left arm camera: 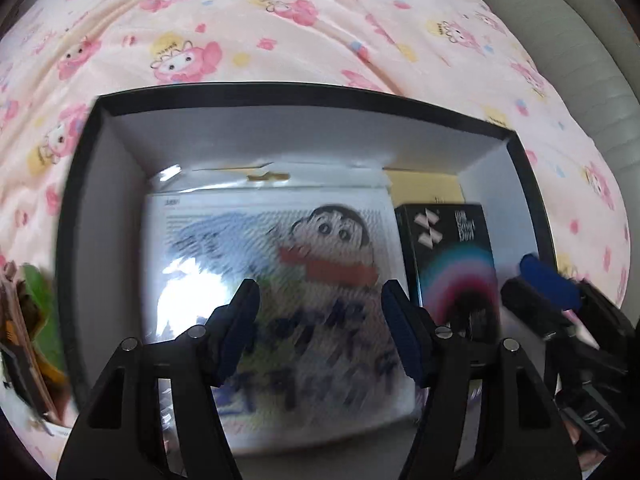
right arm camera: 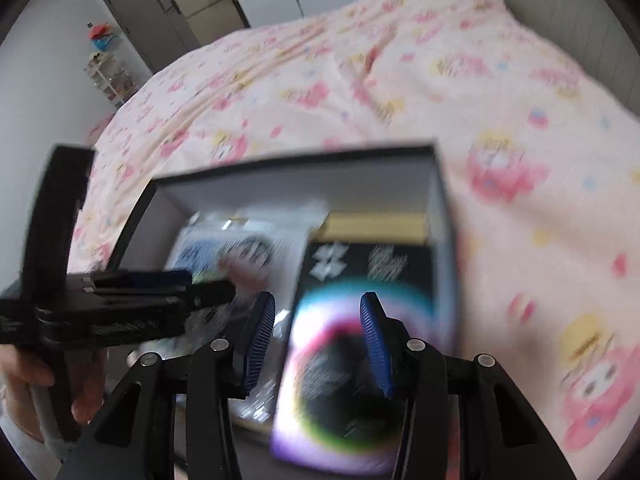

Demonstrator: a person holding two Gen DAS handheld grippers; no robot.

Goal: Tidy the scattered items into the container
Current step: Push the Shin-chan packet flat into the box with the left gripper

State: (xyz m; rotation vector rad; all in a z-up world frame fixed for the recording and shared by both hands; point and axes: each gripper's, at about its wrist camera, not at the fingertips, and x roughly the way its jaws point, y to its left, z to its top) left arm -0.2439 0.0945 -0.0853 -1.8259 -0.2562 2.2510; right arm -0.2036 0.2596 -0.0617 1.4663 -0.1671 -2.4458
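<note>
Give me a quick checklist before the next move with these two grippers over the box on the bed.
1. Left gripper open, nothing between its pads: ok.
2. Right gripper open, nothing clamped: ok.
3. Cartoon packet lying inside the box: ok.
4. Black carton inside the box, beside the packet: ok.
5. Items outside the box's left wall still to collect: not ok.
6. Grippers clear of each other: cannot tell.
</note>
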